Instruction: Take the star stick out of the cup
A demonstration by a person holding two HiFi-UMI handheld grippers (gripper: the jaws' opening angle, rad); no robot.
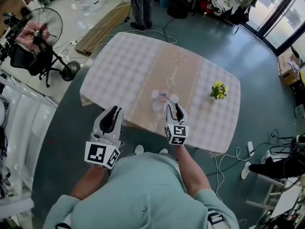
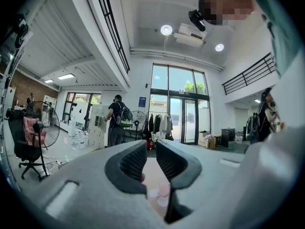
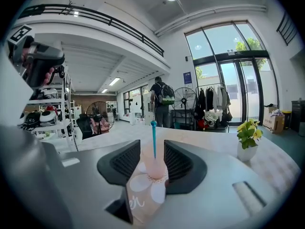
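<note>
Right tongs [image 3: 152,148] squeeze the small pink cup [image 3: 155,170] (thin blue star stick [image 3: 154,136] inside) on the checked-cloth table [image 1: 125,61]; left tongs [image 2: 151,150] hang loose and empty.

White cursive script runs along the runner [image 1: 167,75] from its near end to its far end; in the head view it cannot be read. In the right gripper view only a fragment at the near end [image 3: 137,202] is made out, seemingly "er". A blue sign [image 3: 187,78] is fixed on the far wall left of the glass doors; its print is too small to read. Square black-and-white markers without letters are borne by the left gripper [image 1: 110,113] and right gripper [image 1: 174,108].
</note>
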